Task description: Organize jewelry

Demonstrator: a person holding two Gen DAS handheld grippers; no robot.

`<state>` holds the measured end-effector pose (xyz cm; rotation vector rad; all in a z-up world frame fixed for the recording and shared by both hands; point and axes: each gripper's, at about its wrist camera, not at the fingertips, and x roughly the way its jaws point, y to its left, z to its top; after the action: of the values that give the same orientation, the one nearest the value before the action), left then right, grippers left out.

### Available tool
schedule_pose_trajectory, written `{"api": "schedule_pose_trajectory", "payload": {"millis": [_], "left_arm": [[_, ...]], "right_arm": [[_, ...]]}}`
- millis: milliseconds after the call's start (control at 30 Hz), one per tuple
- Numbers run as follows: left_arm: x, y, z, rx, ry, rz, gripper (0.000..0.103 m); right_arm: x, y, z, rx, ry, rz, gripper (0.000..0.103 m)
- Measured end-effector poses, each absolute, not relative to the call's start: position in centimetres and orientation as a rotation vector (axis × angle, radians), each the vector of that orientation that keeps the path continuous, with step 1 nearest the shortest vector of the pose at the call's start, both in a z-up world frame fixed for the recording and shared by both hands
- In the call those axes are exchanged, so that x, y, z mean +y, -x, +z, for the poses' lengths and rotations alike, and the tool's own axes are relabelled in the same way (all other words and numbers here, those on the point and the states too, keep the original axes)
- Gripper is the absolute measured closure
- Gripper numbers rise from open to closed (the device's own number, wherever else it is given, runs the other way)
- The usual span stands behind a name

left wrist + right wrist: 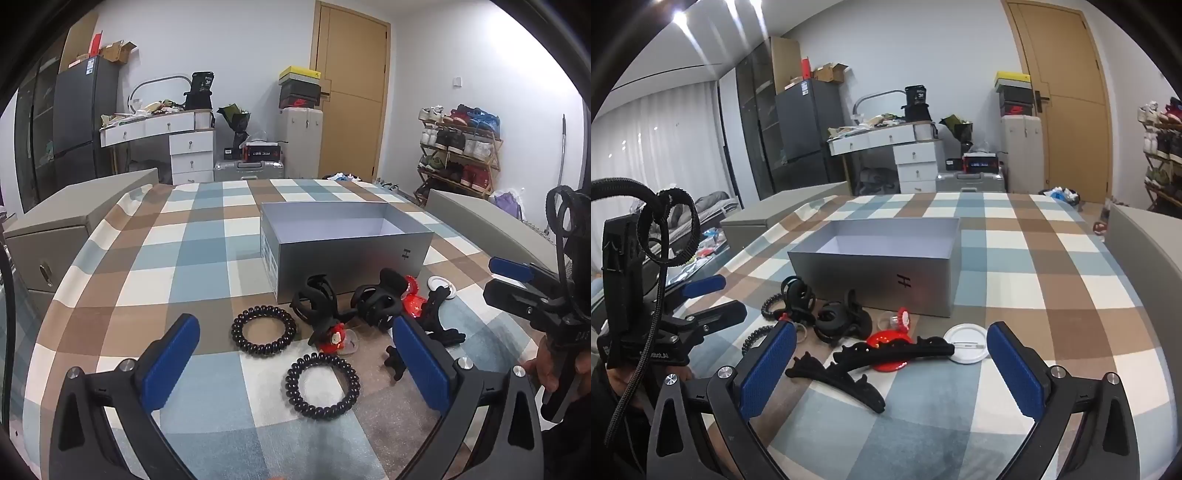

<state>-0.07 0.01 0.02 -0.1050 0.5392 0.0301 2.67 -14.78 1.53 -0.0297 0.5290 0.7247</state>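
Observation:
An open grey box (351, 254) (879, 273) stands on the checked tablecloth. In front of it lie two black spiral hair ties (264, 329) (322, 385), two black claw clips (316, 301) (376, 302), red ornaments (412, 295) (886, 341), a long black toothed clip (886, 352) and a white round badge (966, 343). My left gripper (295, 373) is open and empty, with the near hair tie between its fingers. My right gripper (890, 373) is open and empty, above the long black clip. Each gripper also shows in the other view: the right gripper (517, 288), the left gripper (709, 299).
Grey chair backs (74, 221) (1145, 251) stand at both sides of the table. Behind are a white desk (166, 136), a dark fridge (85, 114), suitcases, a wooden door (351, 88) and a shoe rack (458, 147).

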Motion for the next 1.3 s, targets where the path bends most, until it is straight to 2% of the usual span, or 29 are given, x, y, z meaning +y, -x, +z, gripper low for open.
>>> {"api": "schedule_pose_trajectory", "payload": {"millis": [1300], "left_arm": [[-0.15, -0.07, -0.3, 0.555, 0.09, 0.031, 0.001]], "right_arm": [[-14.83, -3.11, 1.23, 0.549, 0.016, 0.714, 0.0]]}}
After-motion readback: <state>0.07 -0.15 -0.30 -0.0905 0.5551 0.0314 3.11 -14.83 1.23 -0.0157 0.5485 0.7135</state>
